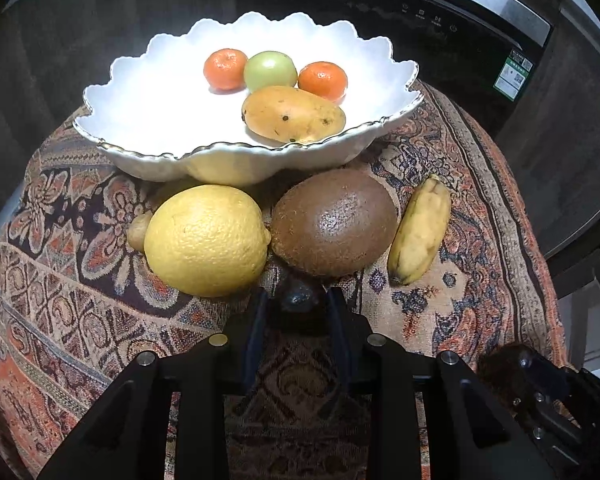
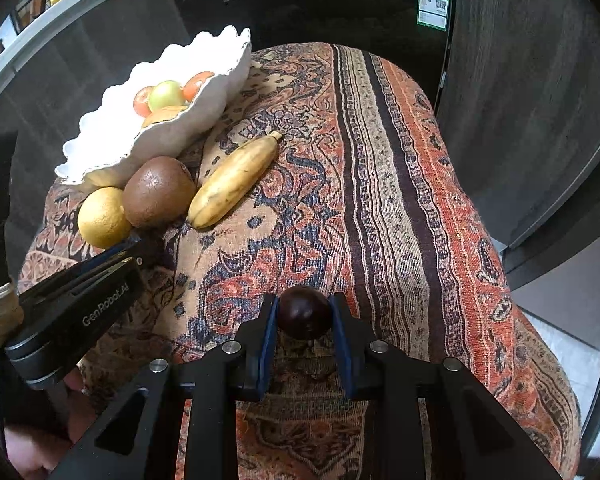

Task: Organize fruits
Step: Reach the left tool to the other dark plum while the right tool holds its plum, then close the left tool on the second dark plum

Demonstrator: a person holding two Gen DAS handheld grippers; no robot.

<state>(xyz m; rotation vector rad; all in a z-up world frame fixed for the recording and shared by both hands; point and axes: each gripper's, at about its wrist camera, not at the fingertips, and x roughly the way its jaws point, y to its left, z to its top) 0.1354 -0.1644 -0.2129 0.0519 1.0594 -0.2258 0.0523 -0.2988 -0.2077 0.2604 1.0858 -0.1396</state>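
Both grippers tilt steeply down: right gripper (image 2: 304, 314) fingers clamped, left gripper (image 1: 298, 300) fingers seemingly nearly closed.

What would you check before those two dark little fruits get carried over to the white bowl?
1. Right gripper shut on its dark fruit: ok.
2. Left gripper shut on its own dark fruit: ok, pads pinch it.
3. Free room in the white bowl: ok, left half bare.
4. Way to the bowl: not ok; lemon and kiwi lie before it.
5. Banana clear of both grippers: ok.
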